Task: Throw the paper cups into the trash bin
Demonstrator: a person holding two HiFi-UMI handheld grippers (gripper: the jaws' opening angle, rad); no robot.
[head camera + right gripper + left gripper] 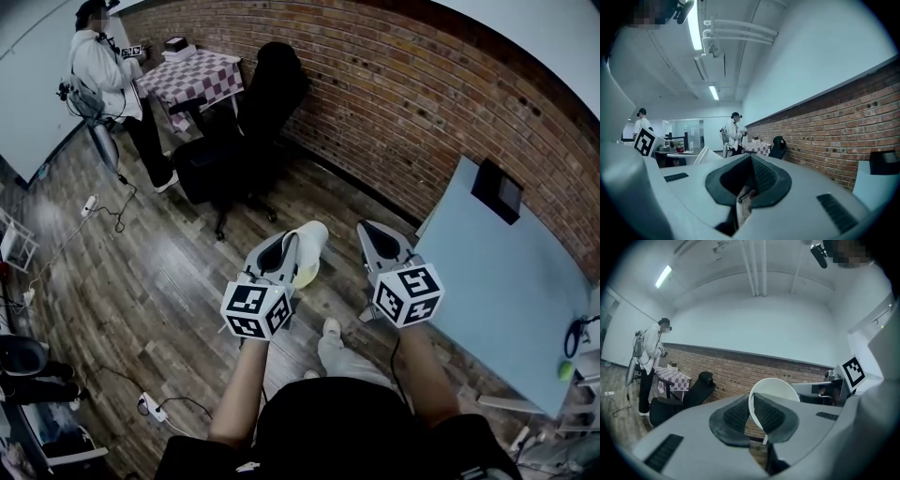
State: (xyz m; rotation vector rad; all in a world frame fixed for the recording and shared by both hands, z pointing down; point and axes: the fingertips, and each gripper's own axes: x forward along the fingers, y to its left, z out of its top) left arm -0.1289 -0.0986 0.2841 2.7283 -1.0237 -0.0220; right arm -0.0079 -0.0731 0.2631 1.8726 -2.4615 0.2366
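Observation:
My left gripper (292, 240) is shut on a white paper cup (309, 249). It holds the cup by its wall, above the wooden floor in front of my legs. In the left gripper view the pads (736, 416) pinch the cup's rim (780, 387), and the round mouth stands up past the jaws. My right gripper (373, 231) hovers just right of the cup. Its jaws are together with no cup between them, as the right gripper view (750, 180) also shows. No trash bin shows in any view.
A black office chair (248, 122) stands ahead by the brick wall (412, 103). A pale blue table (506, 281) with a black box (497, 190) is at the right. A person (103, 70) stands by a checkered table (192, 75). Cables and a power strip (150, 405) lie on the floor.

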